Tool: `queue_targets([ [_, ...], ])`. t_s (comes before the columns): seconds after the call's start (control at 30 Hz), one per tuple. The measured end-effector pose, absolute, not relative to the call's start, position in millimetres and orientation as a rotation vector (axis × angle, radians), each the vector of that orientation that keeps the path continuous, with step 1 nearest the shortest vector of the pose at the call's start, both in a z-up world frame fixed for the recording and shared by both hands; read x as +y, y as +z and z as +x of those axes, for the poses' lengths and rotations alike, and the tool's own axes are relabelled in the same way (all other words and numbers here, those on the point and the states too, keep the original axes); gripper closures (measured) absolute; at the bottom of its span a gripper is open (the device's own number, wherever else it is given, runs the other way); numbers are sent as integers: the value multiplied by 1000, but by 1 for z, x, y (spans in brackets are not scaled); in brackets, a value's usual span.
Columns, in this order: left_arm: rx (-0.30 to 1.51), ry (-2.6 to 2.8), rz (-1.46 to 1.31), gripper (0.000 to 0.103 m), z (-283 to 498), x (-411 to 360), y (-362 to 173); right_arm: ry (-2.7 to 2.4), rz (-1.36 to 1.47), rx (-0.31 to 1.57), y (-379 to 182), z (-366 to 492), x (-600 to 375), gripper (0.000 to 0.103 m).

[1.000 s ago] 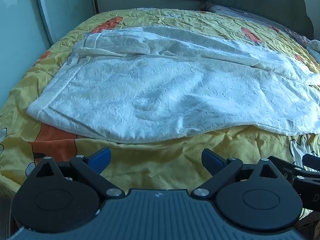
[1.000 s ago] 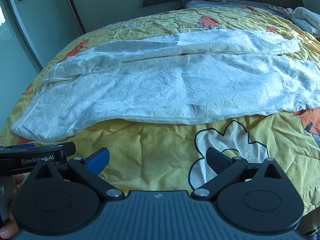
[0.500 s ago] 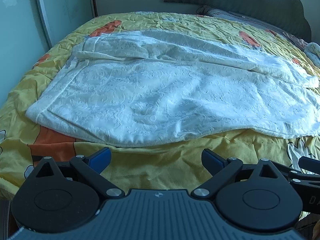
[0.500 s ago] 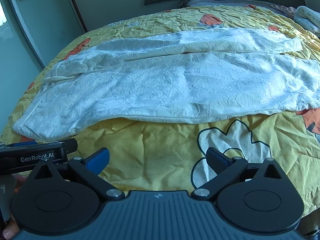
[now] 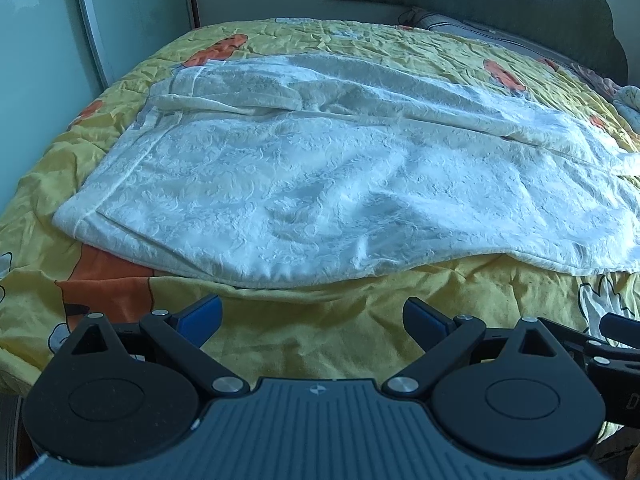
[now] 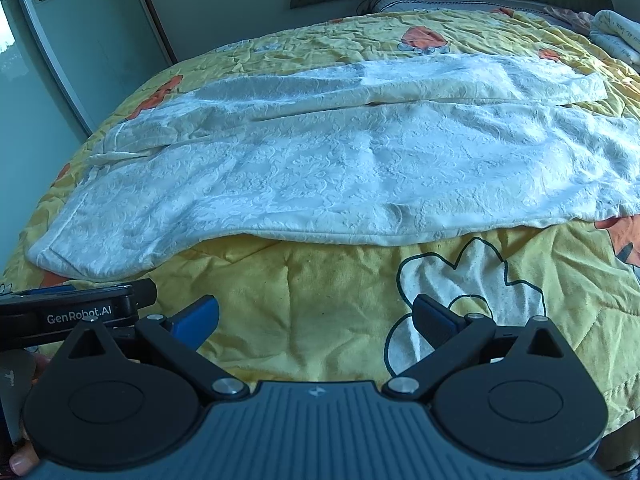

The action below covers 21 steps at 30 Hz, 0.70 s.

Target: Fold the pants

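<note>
Pants (image 5: 320, 184) just beyond left claw (image 5: 312, 316)

Dim, bluish daylight fills the room, coming from a bright window (image 6: 8, 46) at the far left. Soft shadows sit in the folds of the white pants (image 5: 320, 184). Focus is sharp throughout. Fisheye distortion bows the bed (image 6: 320, 312) and darkens the corners.

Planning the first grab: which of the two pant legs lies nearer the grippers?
The wide, flat leg along the bed's front edge; the other leg lies behind it, toward the headboard.
</note>
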<state>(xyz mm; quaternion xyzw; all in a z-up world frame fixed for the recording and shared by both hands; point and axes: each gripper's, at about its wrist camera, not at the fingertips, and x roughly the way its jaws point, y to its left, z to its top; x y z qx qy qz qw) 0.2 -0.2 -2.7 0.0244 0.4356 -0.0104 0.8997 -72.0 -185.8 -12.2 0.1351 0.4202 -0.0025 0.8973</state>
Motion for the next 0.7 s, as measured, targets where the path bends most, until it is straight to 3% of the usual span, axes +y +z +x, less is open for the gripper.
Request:
queue_targets([
  [0.7,910,-10,69,5,0,-1,-5,3,284,877,-13,-72,-188,0],
])
